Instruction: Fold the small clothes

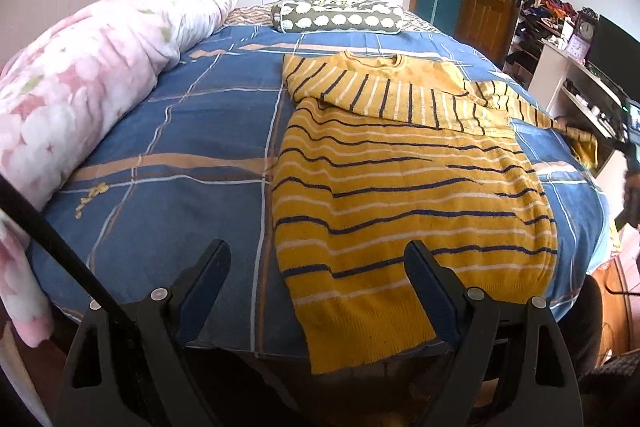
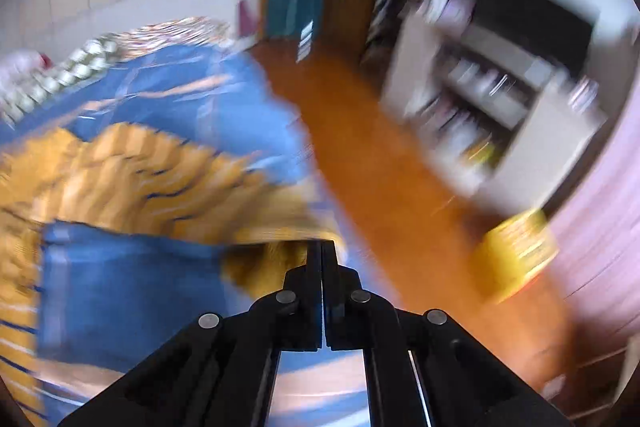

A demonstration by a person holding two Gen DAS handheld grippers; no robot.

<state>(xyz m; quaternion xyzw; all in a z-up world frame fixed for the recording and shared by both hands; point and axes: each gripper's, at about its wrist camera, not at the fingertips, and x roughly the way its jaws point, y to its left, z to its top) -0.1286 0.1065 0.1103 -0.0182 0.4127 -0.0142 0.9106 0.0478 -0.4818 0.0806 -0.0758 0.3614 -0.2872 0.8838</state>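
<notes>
A yellow sweater (image 1: 404, 183) with navy and white stripes lies flat on the blue plaid bed cover (image 1: 180, 131). Its left sleeve is folded across the chest; its right sleeve (image 1: 532, 107) stretches off to the bed's right edge. My left gripper (image 1: 316, 259) is open and empty, just above the sweater's hem. My right gripper (image 2: 322, 247) is shut on the cuff of the right sleeve (image 2: 276, 255); this view is motion-blurred. The right gripper shows partly at the far right of the left wrist view (image 1: 632, 163).
A pink floral quilt (image 1: 80, 91) lies along the bed's left side. A patterned bolster pillow (image 1: 340, 15) sits at the far end. White shelves with clutter (image 1: 576, 83) and a wooden floor (image 2: 384, 163) lie right of the bed. A yellow object (image 2: 516, 255) is on the floor.
</notes>
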